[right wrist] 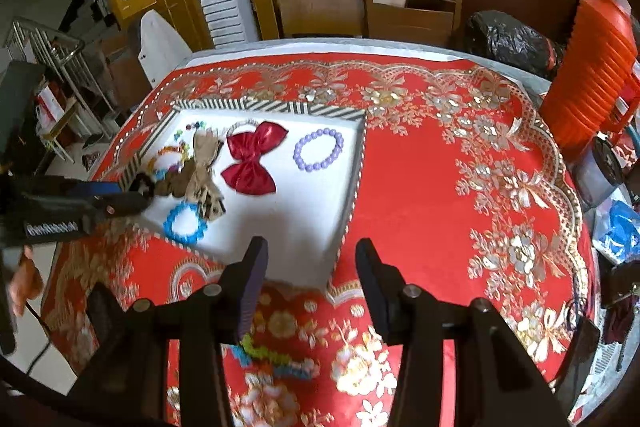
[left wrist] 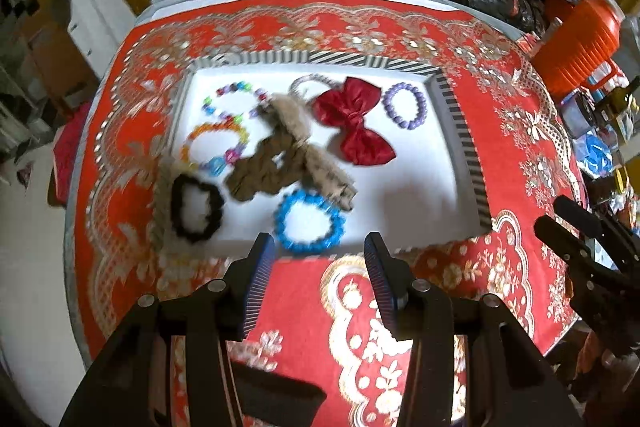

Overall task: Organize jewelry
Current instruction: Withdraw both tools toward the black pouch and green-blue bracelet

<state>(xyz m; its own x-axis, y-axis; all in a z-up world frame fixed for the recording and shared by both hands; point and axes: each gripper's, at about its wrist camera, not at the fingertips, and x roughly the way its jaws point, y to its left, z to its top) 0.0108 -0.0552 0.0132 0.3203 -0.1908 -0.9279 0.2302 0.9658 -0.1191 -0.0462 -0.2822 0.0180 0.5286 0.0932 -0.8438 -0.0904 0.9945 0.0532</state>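
A white tray with a striped rim (left wrist: 460,115) (right wrist: 352,183) lies on the red patterned tablecloth. In it are a red bow (left wrist: 352,121) (right wrist: 252,157), a purple bead bracelet (left wrist: 404,105) (right wrist: 318,150), a blue bead bracelet (left wrist: 310,223) (right wrist: 185,223), a brown furry hair tie (left wrist: 280,147) (right wrist: 204,167), a black scrunchie (left wrist: 196,207) and multicoloured bead bracelets (left wrist: 234,103). My left gripper (left wrist: 320,259) is open and empty just before the tray's near rim, by the blue bracelet. My right gripper (right wrist: 310,267) is open and empty above the tray's near right corner. A multicoloured scrunchie (right wrist: 268,357) lies on the cloth below it.
An orange ribbed container (left wrist: 576,43) (right wrist: 592,75) and clutter stand at the table's right edge. Black plastic bags (right wrist: 512,43) lie at the back right. Wooden chairs (right wrist: 408,3) stand behind the table. The right gripper shows at the right edge of the left wrist view (left wrist: 588,247).
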